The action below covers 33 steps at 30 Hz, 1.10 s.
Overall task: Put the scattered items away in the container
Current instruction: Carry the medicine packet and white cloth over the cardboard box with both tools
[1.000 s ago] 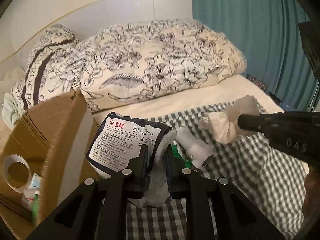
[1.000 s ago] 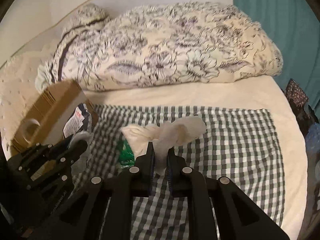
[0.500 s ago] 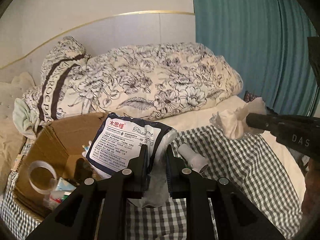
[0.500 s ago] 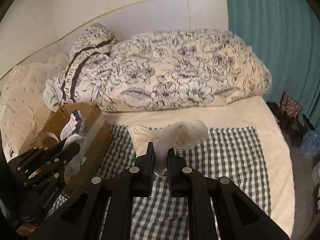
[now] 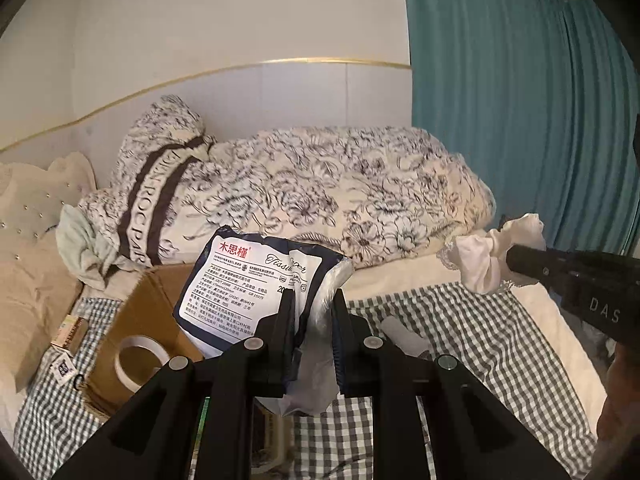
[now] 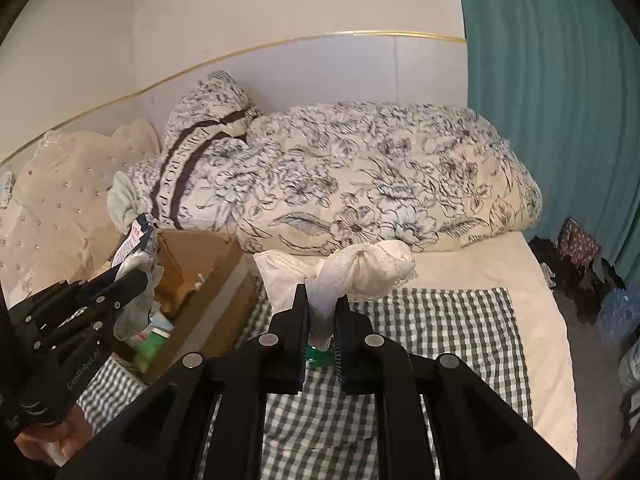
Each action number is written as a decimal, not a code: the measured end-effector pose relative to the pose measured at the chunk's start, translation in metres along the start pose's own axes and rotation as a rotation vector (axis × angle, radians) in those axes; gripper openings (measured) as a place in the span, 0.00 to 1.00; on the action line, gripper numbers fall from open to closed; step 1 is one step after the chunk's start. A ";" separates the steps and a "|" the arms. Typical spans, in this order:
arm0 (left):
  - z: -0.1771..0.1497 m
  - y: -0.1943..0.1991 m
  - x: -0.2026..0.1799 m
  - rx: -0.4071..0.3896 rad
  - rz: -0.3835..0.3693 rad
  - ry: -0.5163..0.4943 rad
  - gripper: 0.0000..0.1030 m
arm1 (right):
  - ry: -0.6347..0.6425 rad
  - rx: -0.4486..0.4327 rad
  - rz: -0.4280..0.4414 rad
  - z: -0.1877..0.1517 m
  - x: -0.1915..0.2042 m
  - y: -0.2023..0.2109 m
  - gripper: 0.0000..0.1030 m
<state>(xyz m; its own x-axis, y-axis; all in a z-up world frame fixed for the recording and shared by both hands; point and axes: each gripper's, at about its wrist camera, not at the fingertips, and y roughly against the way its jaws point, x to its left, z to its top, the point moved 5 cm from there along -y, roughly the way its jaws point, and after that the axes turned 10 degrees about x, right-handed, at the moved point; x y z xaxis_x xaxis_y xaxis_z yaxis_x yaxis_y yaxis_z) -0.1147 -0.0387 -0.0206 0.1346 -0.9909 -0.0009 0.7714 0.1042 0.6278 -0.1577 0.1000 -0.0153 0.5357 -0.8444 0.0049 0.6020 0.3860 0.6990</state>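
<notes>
Gripping a tissue pack [image 5: 256,284], left hand-held gripper [image 5: 310,320] hung above the cardboard box [image 5: 148,312], right hand-held gripper [image 6: 322,320] pinched a knotted white cloth [image 6: 360,272] over the checked blanket [image 6: 440,320] on the bed.

Brown cardboard box [image 5: 152,312]: near side hidden behind left jaws. Small green item [image 6: 320,358] between right jaws mostly hidden, unidentifiable. White cylindrical object [image 5: 404,334] right of left jaws, partly hidden.
</notes>
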 end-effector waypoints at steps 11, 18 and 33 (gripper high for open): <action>-0.003 0.039 0.030 -0.015 0.009 0.055 0.16 | 0.014 -0.046 -0.008 0.007 0.027 0.040 0.10; -0.009 0.051 0.055 -0.008 0.030 0.076 0.16 | -0.011 -0.087 0.040 0.009 0.042 0.054 0.10; -0.019 0.054 0.104 0.021 0.041 0.112 0.16 | 0.058 -0.061 0.057 0.012 0.094 0.025 0.10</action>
<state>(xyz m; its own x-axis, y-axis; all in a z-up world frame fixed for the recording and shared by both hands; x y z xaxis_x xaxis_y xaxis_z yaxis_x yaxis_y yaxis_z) -0.0475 -0.1342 -0.0019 0.2356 -0.9699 -0.0614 0.7505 0.1415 0.6455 -0.0995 0.0254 0.0115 0.6023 -0.7983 0.0005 0.6036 0.4558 0.6542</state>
